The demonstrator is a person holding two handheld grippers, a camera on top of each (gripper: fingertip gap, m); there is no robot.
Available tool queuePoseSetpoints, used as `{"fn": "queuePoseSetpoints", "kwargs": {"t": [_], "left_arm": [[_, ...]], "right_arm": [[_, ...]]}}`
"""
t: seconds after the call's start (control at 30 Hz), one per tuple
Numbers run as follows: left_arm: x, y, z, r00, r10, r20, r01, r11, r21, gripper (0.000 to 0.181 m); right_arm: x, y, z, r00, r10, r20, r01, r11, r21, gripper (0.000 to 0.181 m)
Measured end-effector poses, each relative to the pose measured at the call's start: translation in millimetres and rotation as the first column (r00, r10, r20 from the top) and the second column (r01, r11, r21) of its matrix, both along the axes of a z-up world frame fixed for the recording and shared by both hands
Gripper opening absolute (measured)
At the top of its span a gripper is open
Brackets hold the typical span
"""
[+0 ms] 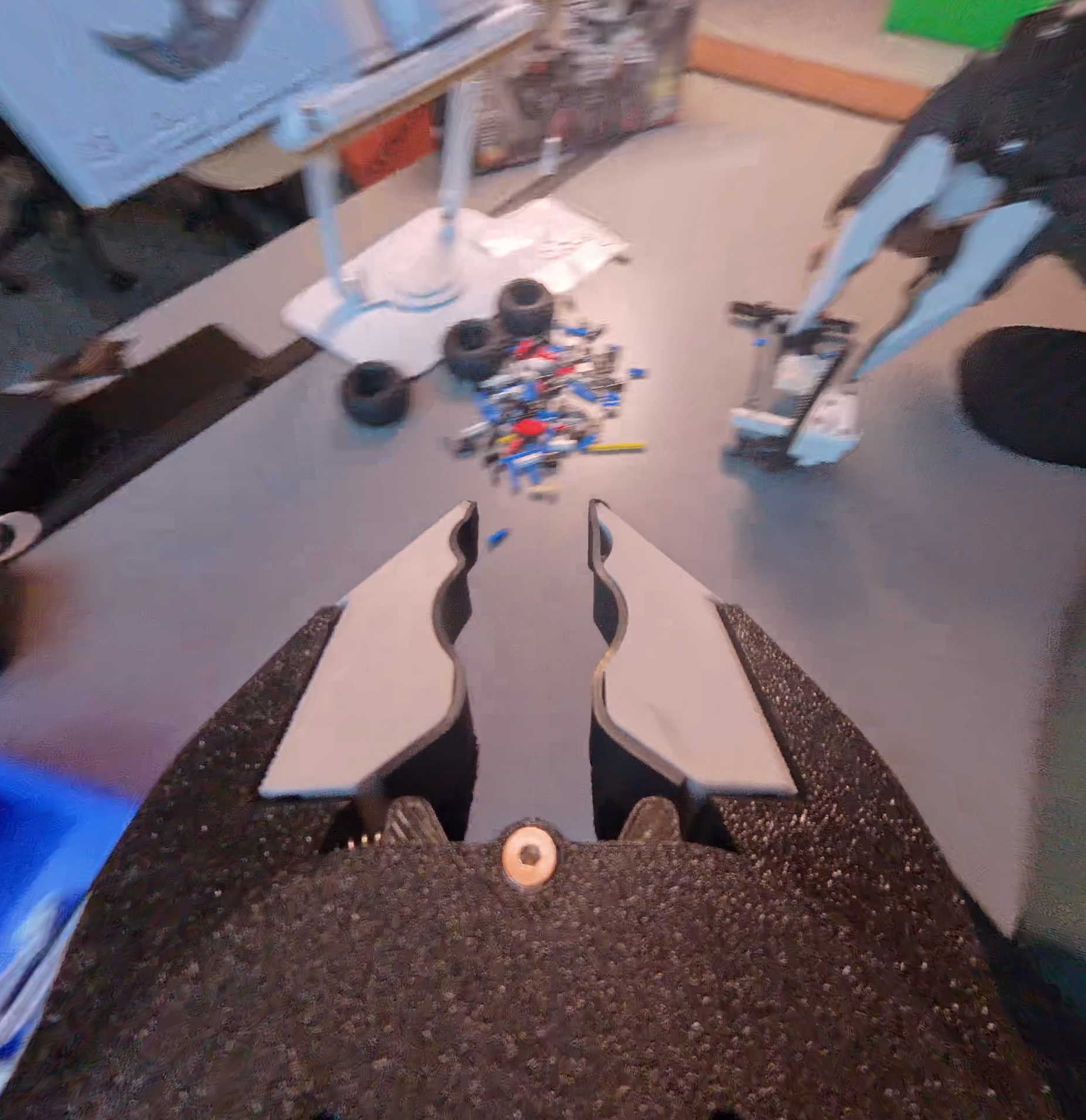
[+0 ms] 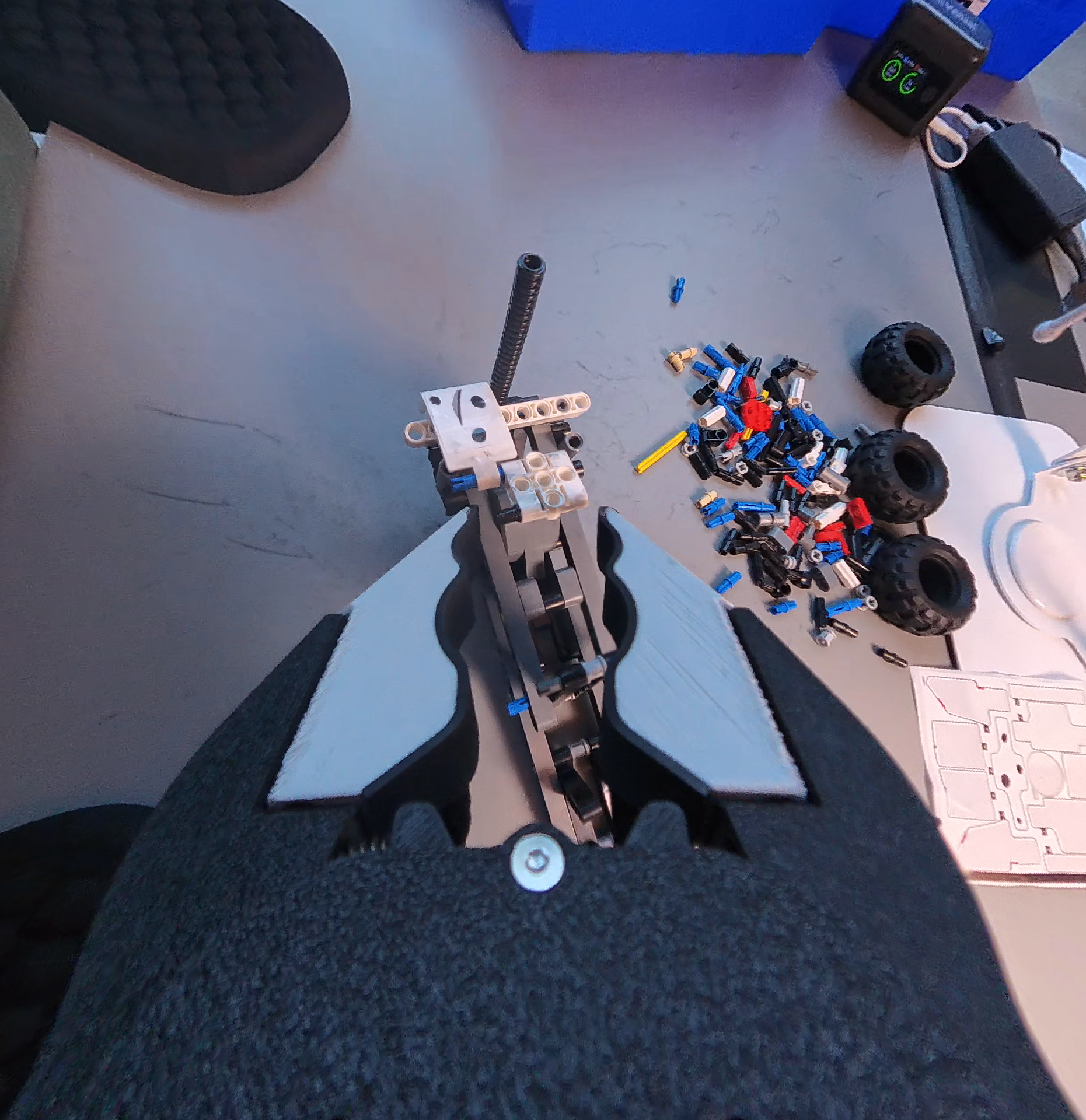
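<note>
**Right holds the frame, left hangs empty**

Your right hand-held gripper (image 2: 534, 515) is closed on the grey brick-built frame (image 2: 528, 545), which stands on end on the surface (image 2: 225, 424). Keep that squeeze square so it stays upright. Your left hand-held gripper (image 1: 533, 506) is parted and empty, nearest a lone blue pin (image 1: 498, 537), with the pile of small parts (image 1: 546, 406) and three black tyres (image 1: 476, 348) beyond.

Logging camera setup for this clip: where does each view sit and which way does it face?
Left wrist view: on the left claw, open and empty, looking low along the grey table toward the loose parts pile; the right claw shows farther off.
Right wrist view: on the right claw, looking steeply down, shut on the brick assembly.
Shared: parts pile, black tyres, assembly, white base plate.
</note>
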State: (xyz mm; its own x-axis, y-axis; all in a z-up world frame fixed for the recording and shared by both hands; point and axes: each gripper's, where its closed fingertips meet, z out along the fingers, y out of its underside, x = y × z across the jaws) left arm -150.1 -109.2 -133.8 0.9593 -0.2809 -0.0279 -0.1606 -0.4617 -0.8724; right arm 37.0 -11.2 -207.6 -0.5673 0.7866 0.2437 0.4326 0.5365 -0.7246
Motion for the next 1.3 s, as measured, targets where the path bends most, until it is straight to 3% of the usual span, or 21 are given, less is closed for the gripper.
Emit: {"fn": "queuePoseSetpoints", "kwargs": {"t": [0.1, 0.17, 0.27, 0.4, 0.53, 0.6, 0.83, 0.97, 1.03, 1.1, 1.17, 1.23, 1.3], "left_arm": [[86, 26, -25, 0.947, -0.264, 0.185, 0.271, 0.962, -0.015, 0.045], [126, 41, -49, 0.906, -0.335, 0.258, 0.362, 0.930, -0.064, 0.057], [159, 58, -79, 0.891, -0.387, 0.235, 0.426, 0.894, -0.142, 0.074], [171, 68, -97, 0.882, -0.436, 0.178, 0.468, 0.857, -0.216, 0.071], [172, 68, -96, 0.848, -0.517, 0.115, 0.528, 0.813, -0.244, 0.069], [174, 67, -95, 0.826, -0.558, 0.077, 0.559, 0.796, -0.234, 0.069], [183, 67, -90, 0.725, -0.656, -0.211, 0.626, 0.755, -0.198, 0.068], [179, 71, -91, 0.669, -0.600, -0.438, 0.604, 0.783, -0.148, 0.069], [174, 73, -89, 0.679, -0.560, -0.474, 0.589, 0.801, -0.102, 0.069], [170, 73, -84, 0.754, -0.548, -0.362, 0.575, 0.817, -0.040, 0.069], [165, 71, -70, 0.826, -0.550, -0.124, 0.557, 0.830, 0.034, 0.074], [156, 72, -65, 0.851, -0.515, 0.104, 0.513, 0.857, 0.048, 0.079], [148, 73, -79, 0.858, -0.456, 0.236, 0.474, 0.880, -0.022, 0.075]], "right_arm": [[-2, -3, -2, 1.000, 0.008, 0.013, -0.008, 1.000, -0.005, 0.037], [-1, -6, 2, 0.999, 0.030, 0.024, -0.027, 0.996, -0.086, 0.037], [-1, 0, 8, 0.998, 0.042, 0.038, -0.034, 0.981, -0.194, 0.035], [-2, 3, 6, 0.990, 0.094, 0.108, -0.061, 0.959, -0.276, 0.035], [-4, 2, 8, 0.961, 0.151, 0.231, -0.041, 0.906, -0.421, 0.030], [0, 0, 15, 0.931, 0.193, 0.309, -0.018, 0.872, -0.490, 0.029], [22, -21, 0, 0.755, 0.277, 0.595, 0.061, 0.873, -0.483, 0.026], [15, -20, 1, 0.792, 0.242, 0.561, 0.072, 0.875, -0.479, 0.011], [11, -18, 2, 0.830, 0.212, 0.516, 0.053, 0.891, -0.451, 0.010], [7, -12, 0, 0.877, 0.162, 0.453, 0.007, 0.937, -0.350, 0.010], [6, -8, -4, 0.920, 0.127, 0.370, -0.050, 0.976, -0.211, 0.009], [5, -11, -5, 0.953, 0.110, 0.282, -0.082, 0.990, -0.111, 0.009], [3, -15, -8, 0.978, 0.088, 0.188, -0.085, 0.996, -0.026, 0.008]]}}
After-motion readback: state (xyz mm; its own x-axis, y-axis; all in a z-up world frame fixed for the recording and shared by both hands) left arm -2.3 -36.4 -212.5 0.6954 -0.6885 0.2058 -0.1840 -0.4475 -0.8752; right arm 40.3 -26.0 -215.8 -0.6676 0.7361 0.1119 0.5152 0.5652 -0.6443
